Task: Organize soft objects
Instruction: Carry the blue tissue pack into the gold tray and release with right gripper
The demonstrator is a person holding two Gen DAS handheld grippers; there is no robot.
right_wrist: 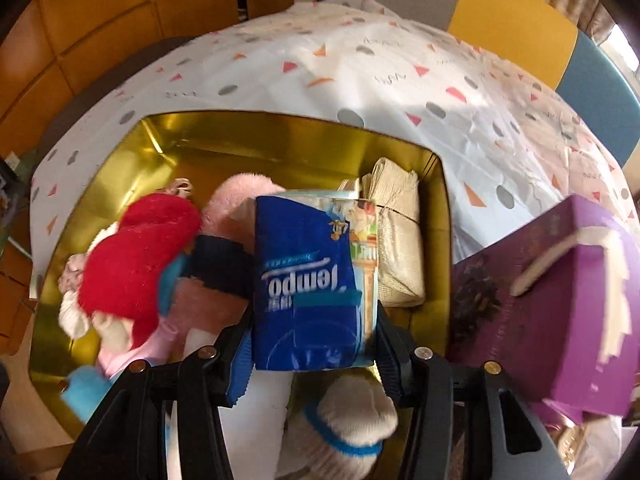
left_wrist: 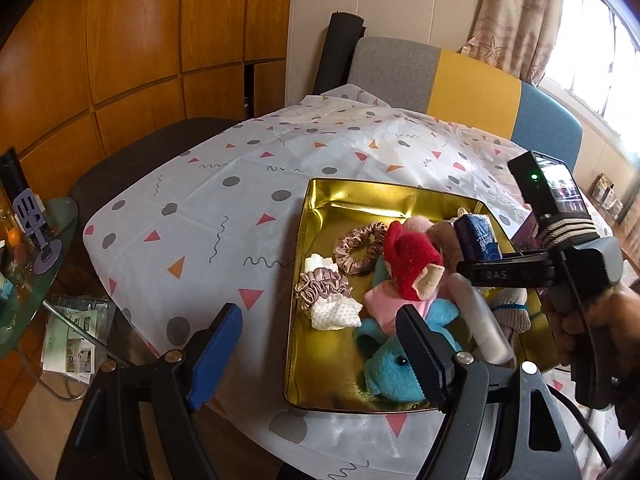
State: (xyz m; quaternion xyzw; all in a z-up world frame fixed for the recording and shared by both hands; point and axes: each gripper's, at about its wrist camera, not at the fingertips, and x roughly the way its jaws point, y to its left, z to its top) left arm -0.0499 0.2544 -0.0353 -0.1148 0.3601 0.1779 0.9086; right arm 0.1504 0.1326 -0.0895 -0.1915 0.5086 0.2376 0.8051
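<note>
A gold tin tray (left_wrist: 320, 200) on the patterned tablecloth holds soft things: a red and pink plush (left_wrist: 408, 260), a blue plush (left_wrist: 394, 368), scrunchies (left_wrist: 358, 246) and a white cloth (left_wrist: 334, 312). My right gripper (right_wrist: 314, 356) is shut on a blue Tempo tissue pack (right_wrist: 308, 280) and holds it over the tray's right half; the pack also shows in the left wrist view (left_wrist: 478, 238). My left gripper (left_wrist: 320, 356) is open and empty at the tray's near left edge.
A purple box (right_wrist: 560, 300) stands right of the tray (right_wrist: 120, 152). A beige wrapped bundle (right_wrist: 396, 240) lies in the tray's far right corner. A knitted sock (right_wrist: 352, 420) lies below the right gripper. A glass side table (left_wrist: 24, 260) stands at the left.
</note>
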